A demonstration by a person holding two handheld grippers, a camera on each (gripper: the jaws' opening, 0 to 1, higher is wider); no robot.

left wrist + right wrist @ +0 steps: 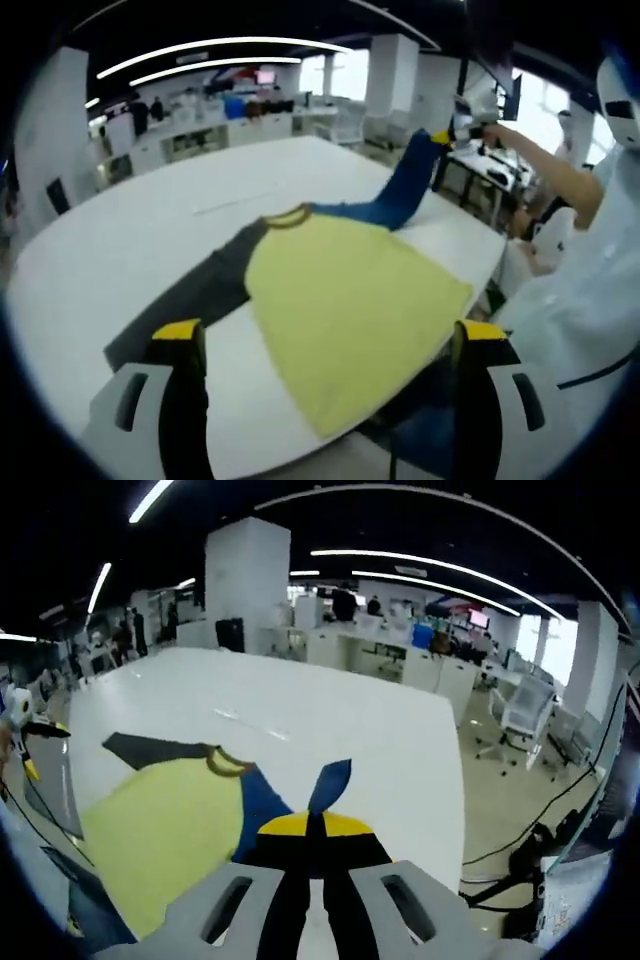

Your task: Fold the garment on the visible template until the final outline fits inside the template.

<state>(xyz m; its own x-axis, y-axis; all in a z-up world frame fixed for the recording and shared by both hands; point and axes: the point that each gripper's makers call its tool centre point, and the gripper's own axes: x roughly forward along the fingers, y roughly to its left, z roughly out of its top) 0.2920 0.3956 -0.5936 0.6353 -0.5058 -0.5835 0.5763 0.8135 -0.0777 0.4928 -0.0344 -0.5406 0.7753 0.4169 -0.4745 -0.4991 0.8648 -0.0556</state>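
A yellow shirt (350,305) lies spread flat on a large white counter (120,250) in front of you, in an open office with desks and chairs behind. The shirt has a yellow body, a mustard collar (287,216) at its far end, a dark grey sleeve (190,300) stretched flat toward the left of the left gripper view, and a blue sleeve (405,190) on the opposite side. In the left gripper view, your left hand-held gripper (325,340) hangs over the near hem of the shirt with its 2 yellow-tipped jaws spread wide and nothing between them. In that same view, the blue sleeve rises off the counter toward the upper right, where your right hand-held gripper (458,128) holds its end up in the air, with your sleeved arm reaching in from the right edge. In the right gripper view, the right hand-held gripper's 2 jaws are pressed together on the blue sleeve (325,785), and a pointed end of blue fabric sticks up just beyond the yellow tips. Past it, the yellow body (165,825), the collar (228,762) and the grey sleeve (150,748) lie flat on the counter (330,720). The shirt's near hem reaches the counter's edge closest to you.
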